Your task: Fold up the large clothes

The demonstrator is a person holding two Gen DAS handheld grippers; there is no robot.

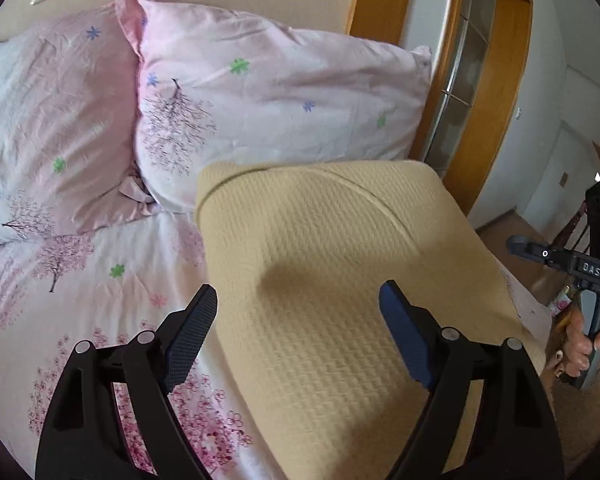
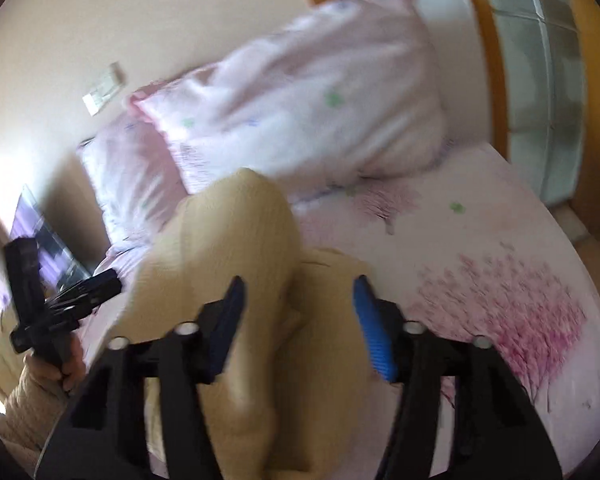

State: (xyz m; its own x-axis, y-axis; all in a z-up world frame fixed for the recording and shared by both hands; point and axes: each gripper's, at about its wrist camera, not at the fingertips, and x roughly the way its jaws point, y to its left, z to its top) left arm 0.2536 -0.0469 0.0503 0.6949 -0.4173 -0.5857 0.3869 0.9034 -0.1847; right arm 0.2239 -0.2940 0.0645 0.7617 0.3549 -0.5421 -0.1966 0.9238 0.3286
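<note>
While the cream waffle-knit garment lies folded on the floral bed sheet, just below the pink pillows, neither tool holds it. Left gripper: jaws spread wide above the cloth, nothing between the pads. Right gripper: likewise parted and empty, over a raised hump of the fabric; this view is blurred. Judgement: the knit looks soft, thick and light, limp under lift, with a textured surface unlikely to slip. Best hold appears to be at a corner or along a folded edge, pinching all layers. Legible writing: "DAS" on the right tool's body, seen at the edge of the left view.
</note>
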